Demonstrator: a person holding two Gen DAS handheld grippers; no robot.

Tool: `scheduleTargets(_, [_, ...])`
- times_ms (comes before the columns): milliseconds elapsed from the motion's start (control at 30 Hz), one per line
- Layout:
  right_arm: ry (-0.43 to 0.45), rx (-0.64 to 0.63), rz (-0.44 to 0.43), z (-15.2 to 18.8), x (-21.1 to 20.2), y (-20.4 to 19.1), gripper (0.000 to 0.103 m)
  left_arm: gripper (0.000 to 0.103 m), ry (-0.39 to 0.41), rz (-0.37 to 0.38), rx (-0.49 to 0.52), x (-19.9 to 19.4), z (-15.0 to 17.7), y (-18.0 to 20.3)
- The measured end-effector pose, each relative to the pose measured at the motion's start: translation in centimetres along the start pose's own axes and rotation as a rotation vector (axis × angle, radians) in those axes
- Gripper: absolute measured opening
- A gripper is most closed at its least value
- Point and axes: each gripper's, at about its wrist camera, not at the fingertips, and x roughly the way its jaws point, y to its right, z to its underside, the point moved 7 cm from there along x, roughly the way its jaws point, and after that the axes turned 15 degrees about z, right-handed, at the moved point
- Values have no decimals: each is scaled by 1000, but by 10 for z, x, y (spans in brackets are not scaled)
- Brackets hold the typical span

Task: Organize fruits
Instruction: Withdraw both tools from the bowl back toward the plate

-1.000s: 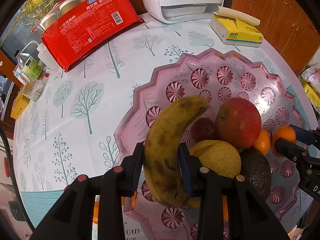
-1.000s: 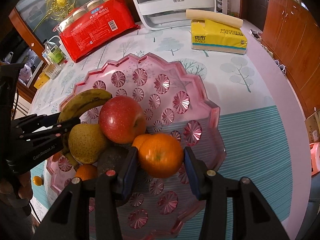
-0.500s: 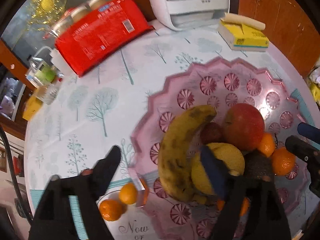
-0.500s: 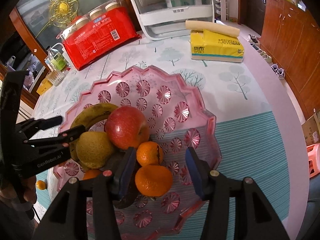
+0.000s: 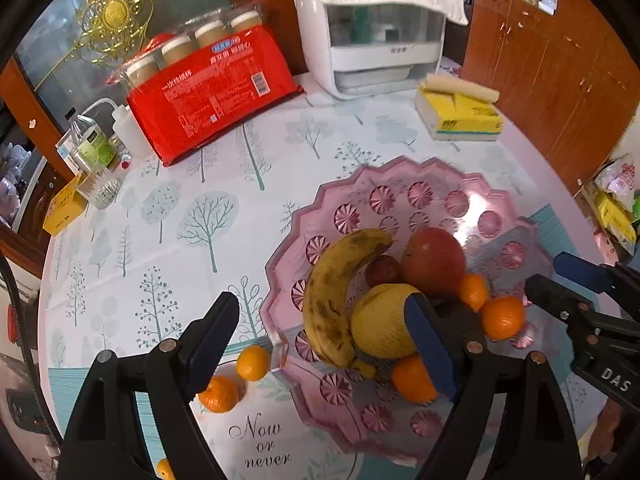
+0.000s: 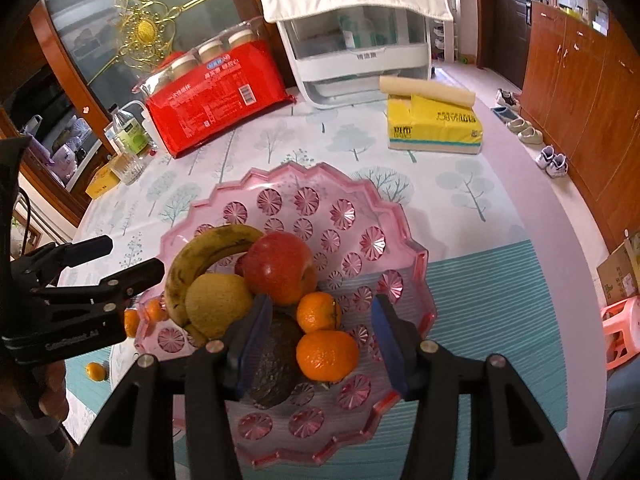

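A pink cut-glass fruit tray (image 5: 400,184) (image 6: 304,184) holds a spotted banana (image 5: 332,292) (image 6: 200,256), a red apple (image 5: 434,260) (image 6: 280,268), a yellow pear (image 5: 380,320) (image 6: 218,304), a dark avocado (image 6: 276,356) and several tangerines (image 6: 326,354). Two tangerines (image 5: 252,362) lie on the table left of the tray. My left gripper (image 5: 324,348) is open and empty, above the tray's near left edge. My right gripper (image 6: 320,336) is open and empty, with a tangerine below the gap between its jaws.
A red pack of cups (image 5: 212,92), a white appliance (image 5: 380,40), a yellow tissue box (image 5: 460,116), bottles and a glass (image 5: 100,188) stand at the table's far side. Wooden cabinets (image 6: 580,80) are to the right. Another tangerine (image 6: 96,370) lies by the table's near edge.
My left gripper opened and let go of the banana, which now lies in the tray. My right gripper opened and released the tangerine into the tray. Both pulled back and up.
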Motion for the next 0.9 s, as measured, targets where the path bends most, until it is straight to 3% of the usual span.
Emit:
scheduleTargets(533, [66, -4, 32, 20, -60, -20, 52, 87, 85, 50, -28, -71, 35, -6])
scheduleTargets(900, [109, -15, 46, 34, -99, -76, 52, 87, 127, 32, -7, -118, 65, -49])
